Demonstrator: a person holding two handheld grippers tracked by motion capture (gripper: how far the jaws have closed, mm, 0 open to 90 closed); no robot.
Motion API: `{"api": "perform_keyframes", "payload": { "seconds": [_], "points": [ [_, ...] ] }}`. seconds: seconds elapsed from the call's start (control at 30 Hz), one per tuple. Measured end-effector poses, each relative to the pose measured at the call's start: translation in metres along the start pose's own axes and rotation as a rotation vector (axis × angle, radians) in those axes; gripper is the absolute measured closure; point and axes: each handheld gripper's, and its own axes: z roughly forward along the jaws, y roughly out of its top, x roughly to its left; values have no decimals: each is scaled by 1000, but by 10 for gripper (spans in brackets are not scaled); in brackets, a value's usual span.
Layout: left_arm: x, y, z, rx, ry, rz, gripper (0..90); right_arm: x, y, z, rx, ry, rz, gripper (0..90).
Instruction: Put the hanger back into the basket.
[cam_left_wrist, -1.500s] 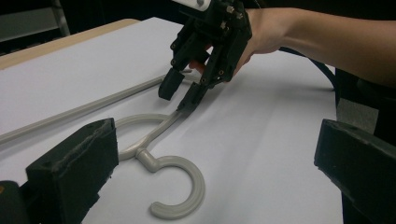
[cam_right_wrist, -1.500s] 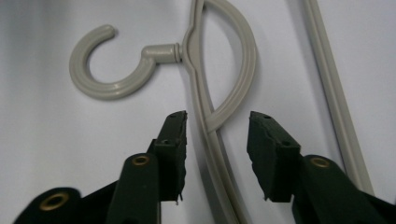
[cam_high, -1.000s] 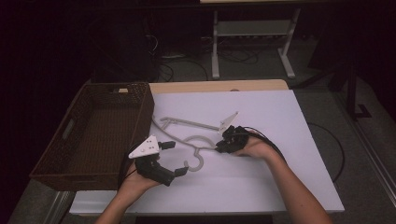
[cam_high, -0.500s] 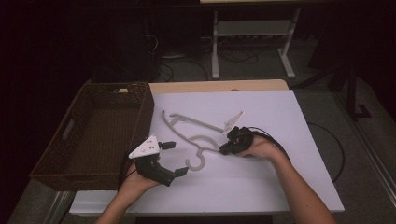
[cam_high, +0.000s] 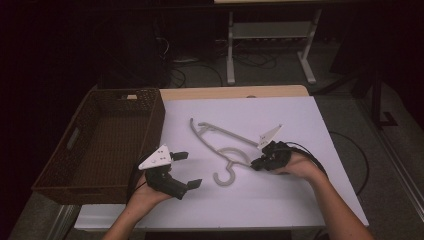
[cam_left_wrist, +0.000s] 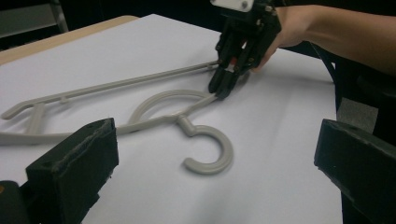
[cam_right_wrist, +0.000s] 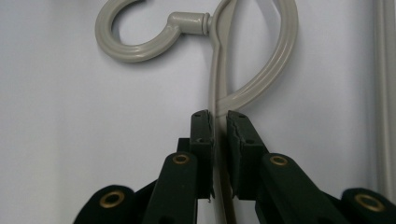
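Where the right gripper (cam_high: 256, 165) clamps the grey hanger (cam_high: 222, 142) at frame centre, its jaws hide the gripped arm's stretch. Left gripper (cam_high: 187, 170), lower left, gapes wide, empty; dimness blurs the basket (cam_high: 75, 150).

Left hand-held gripper (cam_high: 187, 169) agape, right hand-held gripper (cam_high: 256, 164) clamped
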Motion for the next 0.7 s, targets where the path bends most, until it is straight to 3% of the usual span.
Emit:
{"api": "perform_keyframes", "payload": {
  "seconds": [0.43, 0.63, 0.7],
  "points": [
    [0, 0, -1, 1, 3, 4, 0, 29, -28, -18, 24, 19, -23, 807],
    [0, 0, 0, 3, 2, 5, 0, 33, -31, -18, 19, 30, -26, 802],
    [0, 0, 0, 5, 3, 6, 0, 31, -30, -23, -8, 30, -18, 726]
  ]
}}
